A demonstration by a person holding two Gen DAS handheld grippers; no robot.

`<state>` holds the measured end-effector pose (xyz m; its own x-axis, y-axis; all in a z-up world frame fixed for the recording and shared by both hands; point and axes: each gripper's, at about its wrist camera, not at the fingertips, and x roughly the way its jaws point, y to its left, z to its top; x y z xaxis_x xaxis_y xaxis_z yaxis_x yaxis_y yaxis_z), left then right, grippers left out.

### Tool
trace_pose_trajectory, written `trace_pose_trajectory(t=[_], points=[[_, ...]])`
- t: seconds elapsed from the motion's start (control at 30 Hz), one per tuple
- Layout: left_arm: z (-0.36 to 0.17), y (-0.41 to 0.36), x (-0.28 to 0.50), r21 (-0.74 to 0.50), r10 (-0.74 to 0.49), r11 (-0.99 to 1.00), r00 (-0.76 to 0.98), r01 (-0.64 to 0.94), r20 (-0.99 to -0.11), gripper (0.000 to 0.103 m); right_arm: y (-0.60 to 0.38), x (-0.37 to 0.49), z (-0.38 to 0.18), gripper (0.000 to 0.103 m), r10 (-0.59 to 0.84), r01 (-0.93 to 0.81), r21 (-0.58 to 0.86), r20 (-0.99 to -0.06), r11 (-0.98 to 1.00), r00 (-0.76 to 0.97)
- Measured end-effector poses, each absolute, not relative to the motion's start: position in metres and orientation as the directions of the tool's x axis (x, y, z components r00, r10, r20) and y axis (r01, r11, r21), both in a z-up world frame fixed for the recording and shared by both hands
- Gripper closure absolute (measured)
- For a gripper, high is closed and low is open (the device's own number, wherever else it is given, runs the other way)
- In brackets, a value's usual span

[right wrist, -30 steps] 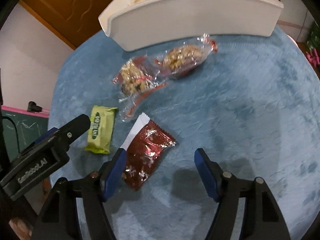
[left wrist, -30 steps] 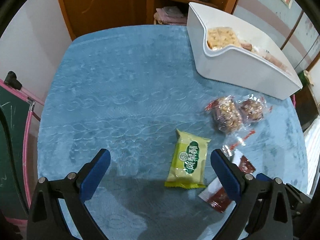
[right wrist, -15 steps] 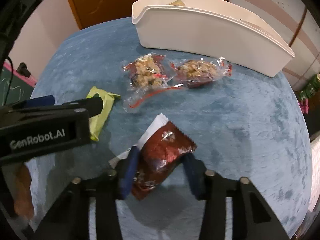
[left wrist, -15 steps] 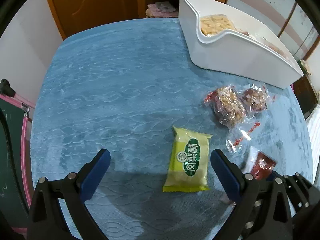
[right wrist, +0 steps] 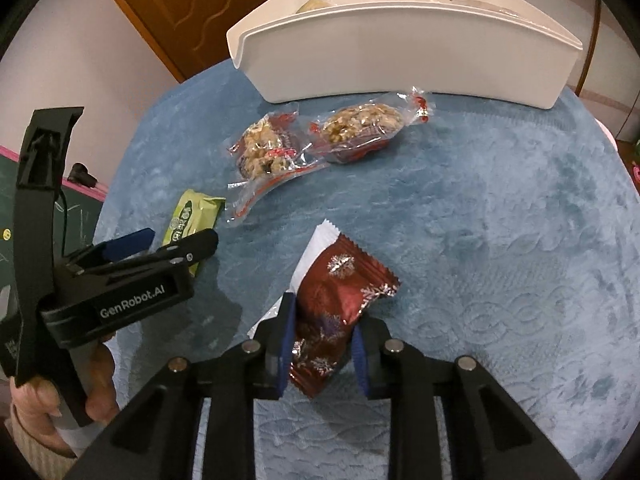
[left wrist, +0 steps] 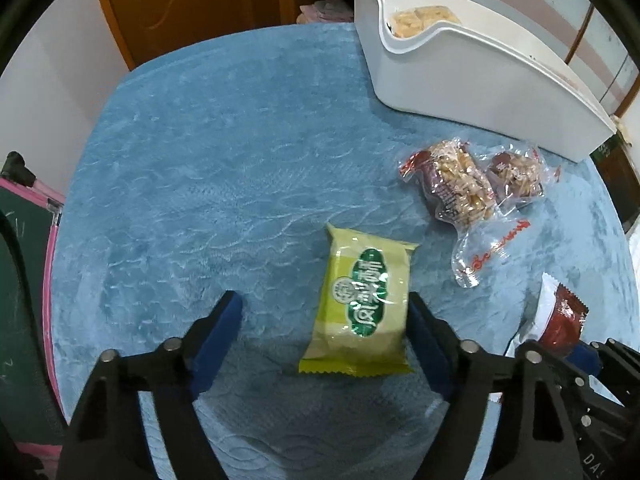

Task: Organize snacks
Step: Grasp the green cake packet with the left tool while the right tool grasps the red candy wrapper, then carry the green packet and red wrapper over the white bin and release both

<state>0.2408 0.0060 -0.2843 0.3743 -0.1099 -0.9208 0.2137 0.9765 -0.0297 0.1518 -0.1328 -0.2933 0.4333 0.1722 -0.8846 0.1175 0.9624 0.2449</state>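
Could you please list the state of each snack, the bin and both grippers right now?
red packet: pinched, crumpled.
right gripper: closing on the red packet.
green packet: flat, sealed, between the jaws.
left gripper: closing, one pad touching.
two nut packets: sealed, lying loose.
white bin: upright, partly filled.

1. White bin (right wrist: 400, 52): contents mostly hidden by its front wall in the right wrist view.
2. Green packet (right wrist: 192, 224): lower end covered by the left claw (right wrist: 160, 246).
3. Red packet (left wrist: 560, 320): lower part hidden behind black claw frames in the left wrist view.
4. Shelf items (left wrist: 324, 10) behind the bench: too small to be identified.
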Motion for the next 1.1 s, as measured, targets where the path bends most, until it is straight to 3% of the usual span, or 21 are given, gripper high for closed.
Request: trace_pose_trajectory(t=[0.03, 0.07, 0.1, 0.13, 0.4, 0.77, 1.1], points=[[-0.283, 0.005, 0.238, -0.028, -0.110, 0.976, 0.382, 0.214, -0.918, 0.041, -0.133, 0.150, -0.293, 0.079, 0.177, 0.112, 0.249, -0.882, 0.962, 0.436], [-0.280, 0.007, 0.232, -0.028, -0.113, 0.976, 0.389, 0.218, -0.914, 0.056, -0.134, 0.148, -0.292, 0.079, 0.185, 0.108, 0.256, -0.878, 0.960, 0.441], [-0.279, 0.005, 0.230, -0.022, -0.109, 0.976, 0.395, 0.219, -0.912, 0.064, -0.137, 0.146, -0.291, 0.080, 0.188, 0.106, 0.260, -0.876, 0.960, 0.445], [-0.278, 0.004, 0.229, -0.006, -0.094, 0.976, 0.399, 0.216, -0.912, 0.065, -0.137, 0.146, -0.290, 0.080, 0.192, 0.101, 0.263, -0.873, 0.959, 0.449], [-0.265, 0.020, 0.215, -0.101, -0.160, 0.981, 0.397, 0.166, -0.904, 0.067, -0.141, 0.135, -0.260, 0.080, 0.195, 0.048, 0.254, -0.836, 0.966, 0.513], [-0.194, -0.008, 0.199, -0.137, -0.237, 0.964, 0.501, 0.229, -0.832, 0.067, -0.151, 0.126, -0.215, 0.080, 0.172, 0.023, 0.238, -0.764, 0.971, 0.622], [-0.110, -0.063, 0.233, -0.053, -0.249, 0.941, 0.580, 0.333, -0.776, 0.067, -0.189, 0.156, -0.139, 0.080, 0.122, 0.066, 0.262, -0.639, 0.963, 0.759]])
